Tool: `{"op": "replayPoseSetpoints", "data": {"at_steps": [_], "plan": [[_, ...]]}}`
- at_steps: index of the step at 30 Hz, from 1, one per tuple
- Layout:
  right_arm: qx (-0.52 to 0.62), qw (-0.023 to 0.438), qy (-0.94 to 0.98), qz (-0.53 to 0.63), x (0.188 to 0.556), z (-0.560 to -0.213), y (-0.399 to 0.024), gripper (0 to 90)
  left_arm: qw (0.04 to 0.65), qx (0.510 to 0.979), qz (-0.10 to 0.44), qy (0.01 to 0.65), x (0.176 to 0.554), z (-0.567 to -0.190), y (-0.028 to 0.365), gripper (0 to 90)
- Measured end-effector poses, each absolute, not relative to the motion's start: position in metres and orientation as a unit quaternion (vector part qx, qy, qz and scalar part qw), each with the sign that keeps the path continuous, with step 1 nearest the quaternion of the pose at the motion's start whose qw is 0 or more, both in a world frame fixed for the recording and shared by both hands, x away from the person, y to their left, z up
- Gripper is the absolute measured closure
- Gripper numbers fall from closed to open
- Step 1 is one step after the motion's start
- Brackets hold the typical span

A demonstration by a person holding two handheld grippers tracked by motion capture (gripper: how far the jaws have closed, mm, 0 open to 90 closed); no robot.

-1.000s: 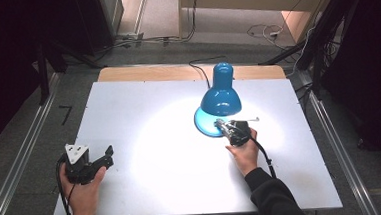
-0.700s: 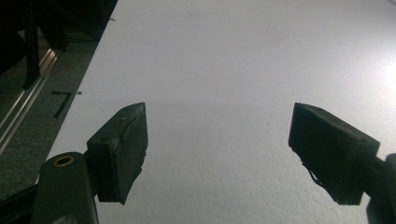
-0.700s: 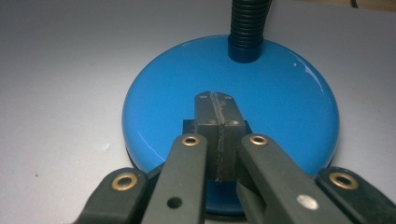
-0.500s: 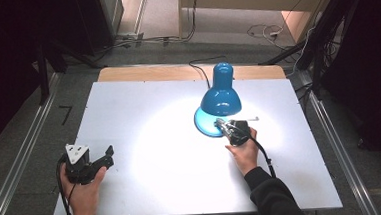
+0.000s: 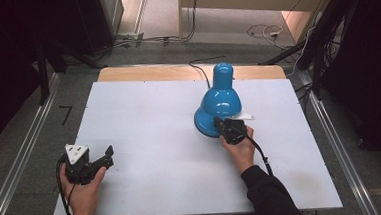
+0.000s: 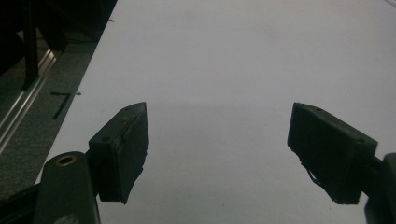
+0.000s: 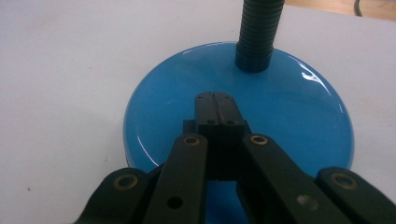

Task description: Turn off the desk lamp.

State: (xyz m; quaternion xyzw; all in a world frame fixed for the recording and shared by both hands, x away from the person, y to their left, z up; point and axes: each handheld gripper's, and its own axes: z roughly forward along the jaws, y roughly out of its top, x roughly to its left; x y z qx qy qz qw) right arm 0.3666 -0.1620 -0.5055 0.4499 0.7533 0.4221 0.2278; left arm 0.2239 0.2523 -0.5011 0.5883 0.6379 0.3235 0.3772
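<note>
Lamp (image 5: 221, 103) upright, shade apparently facing down; right gripper (image 7: 214, 100) clenched over base; left gripper (image 6: 217, 154) released.

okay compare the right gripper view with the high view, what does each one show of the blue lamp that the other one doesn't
The right gripper view gives the lamp's ribbed dark neck rising from the glossy round base, and the right gripper with its jaws pressed together over that base. The high view gives the lamp's blue shade, its cord running off the far edge of the white table, and the left gripper with jaws apart, well off to the left. Both share the blue base and the right gripper at it.
</note>
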Motion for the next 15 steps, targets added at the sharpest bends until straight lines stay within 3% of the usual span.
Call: {"op": "replayPoseSetpoints", "data": {"at_steps": [15], "plan": [[0.492, 0.219, 0.725, 0.429, 0.372, -0.499, -0.183, 87.8, 0.380, 0.586, 0.324, 0.638, 0.223, -0.500, 0.253, 21.8]]}}
